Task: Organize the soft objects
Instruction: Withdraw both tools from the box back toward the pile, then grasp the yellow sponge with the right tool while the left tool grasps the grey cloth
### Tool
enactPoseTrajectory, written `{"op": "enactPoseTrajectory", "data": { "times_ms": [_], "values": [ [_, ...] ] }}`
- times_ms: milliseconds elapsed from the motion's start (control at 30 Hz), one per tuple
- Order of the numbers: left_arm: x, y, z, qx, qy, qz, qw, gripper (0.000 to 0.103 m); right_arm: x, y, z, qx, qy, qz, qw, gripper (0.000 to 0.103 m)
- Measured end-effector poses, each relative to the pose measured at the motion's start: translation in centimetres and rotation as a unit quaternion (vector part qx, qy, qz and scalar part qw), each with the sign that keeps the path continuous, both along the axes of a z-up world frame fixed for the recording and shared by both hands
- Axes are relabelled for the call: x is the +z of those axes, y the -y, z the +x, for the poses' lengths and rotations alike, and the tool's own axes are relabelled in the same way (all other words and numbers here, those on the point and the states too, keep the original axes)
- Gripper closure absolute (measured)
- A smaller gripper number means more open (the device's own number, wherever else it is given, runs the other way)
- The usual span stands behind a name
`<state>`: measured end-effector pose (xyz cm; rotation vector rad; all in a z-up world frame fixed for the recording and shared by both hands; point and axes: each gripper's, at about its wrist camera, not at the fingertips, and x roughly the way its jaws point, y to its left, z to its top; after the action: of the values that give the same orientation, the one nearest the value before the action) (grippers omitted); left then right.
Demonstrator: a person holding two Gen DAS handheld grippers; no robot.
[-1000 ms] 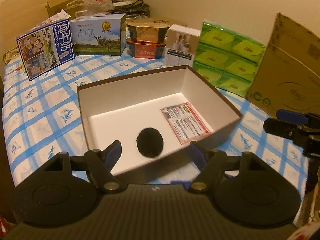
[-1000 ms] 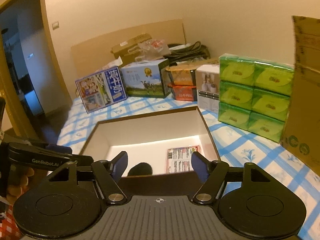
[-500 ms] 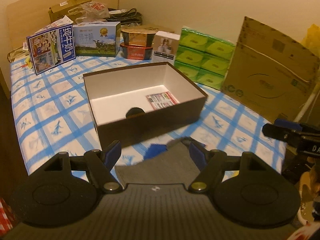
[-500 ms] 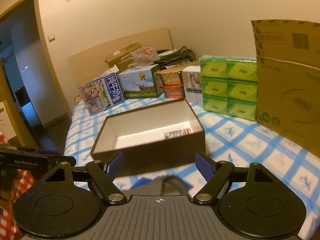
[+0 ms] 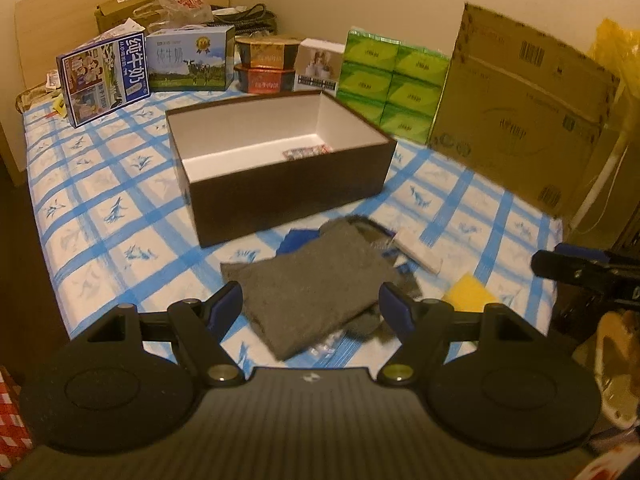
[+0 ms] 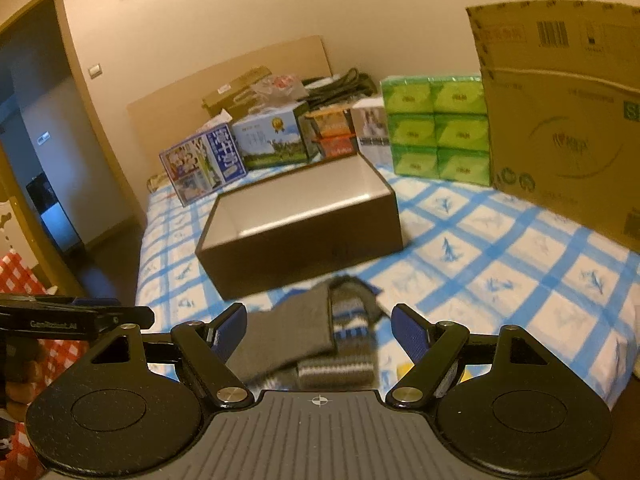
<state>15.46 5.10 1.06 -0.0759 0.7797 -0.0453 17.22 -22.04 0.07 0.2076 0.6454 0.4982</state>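
**Soft items heaped in front of open box, both grippers empty**

Where the left wrist view looks down, the left gripper (image 5: 310, 306) hangs with its blue-padded jaws spread wide and nothing between the pads. Below them a folded grey felt-like cloth (image 5: 312, 280) lies flat on the blue-and-white checked bedsheet (image 5: 100, 200). Partly under the cloth: a blue fabric piece (image 5: 298, 238) and darker patterned fabric (image 5: 394, 276). Just right of the heap: a white rectangular block (image 5: 418, 250) and a yellow sponge (image 5: 468, 292). Beyond the heap stands an open dark brown cardboard box with a white interior (image 5: 288, 188), a small printed packet (image 5: 306, 152) on its floor. Behind the box: milk cartons (image 5: 144, 66), stacked green tissue packs (image 5: 394, 84), a large upright corrugated cardboard sheet (image 5: 520, 112). The other gripper shows at the right edge.

Right wrist view: the right gripper (image 6: 320, 334) also has its jaws wide, having just opened a little further, gripping nothing. Grey cloth (image 6: 288, 332) lies below them with a grey, white and blue striped knitted piece (image 6: 352, 328) touching its right side, blurred. A sliver of the yellow sponge (image 6: 404, 369) shows by the right finger. The brown box (image 6: 304, 236) sits just beyond the heap, its contents hidden by its near wall. The left gripper shows at the left edge, held by a hand (image 6: 16, 376)
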Motion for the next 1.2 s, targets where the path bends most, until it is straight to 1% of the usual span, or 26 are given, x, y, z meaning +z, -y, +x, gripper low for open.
{"op": "enactPoseTrajectory", "data": {
  "times_ms": [67, 267, 467, 600, 733, 833, 1000, 1100, 1200],
  "values": [
    [-0.9, 0.2, -0.3, -0.003, -0.006, 0.008, 0.9999, 0.03, -0.6, 0.2, -0.4, -0.003, -0.008, -0.002, 1.0, 0.024],
    [-3.4, 0.8, -0.3, -0.014, -0.025, 0.012, 0.9995, 0.03, -2.7, 0.9, -1.3, -0.02, -0.033, -0.019, 0.999, 0.024],
    [-5.5, 1.5, 0.5, -0.025, -0.04, 0.019, 0.9987, 0.03, -4.6, 1.4, -1.1, -0.033, -0.057, -0.034, 0.997, 0.024],
    [-6.7, 1.8, 1.1, -0.031, -0.049, 0.026, 0.998, 0.03, -5.6, 1.4, -0.8, -0.037, -0.063, -0.047, 0.996, 0.024],
    [-7.9, 1.8, 1.8, -0.032, -0.053, 0.036, 0.9974, 0.03, -6.8, 1.2, -0.1, -0.043, -0.061, -0.078, 0.994, 0.024],
    [-8.7, 2.0, 2.4, -0.038, -0.054, 0.047, 0.9967, 0.03, -7.9, 1.2, 0.6, -0.038, -0.055, -0.107, 0.992, 0.023],
    [-10.2, 2.3, 3.4, -0.049, -0.06, 0.07, 0.9945, 0.03, -10.2, 1.3, 2.1, -0.027, -0.061, -0.144, 0.987, 0.02],
    [-11.0, 2.3, 4.0, -0.055, -0.065, 0.072, 0.9938, 0.03, -11.2, 1.3, 2.8, -0.018, -0.06, -0.162, 0.985, 0.019],
    [-11.7, 2.5, 4.7, -0.063, -0.065, 0.083, 0.9924, 0.03, -12.2, 1.3, 3.5, -0.01, -0.064, -0.176, 0.982, 0.017]
  ]
}}
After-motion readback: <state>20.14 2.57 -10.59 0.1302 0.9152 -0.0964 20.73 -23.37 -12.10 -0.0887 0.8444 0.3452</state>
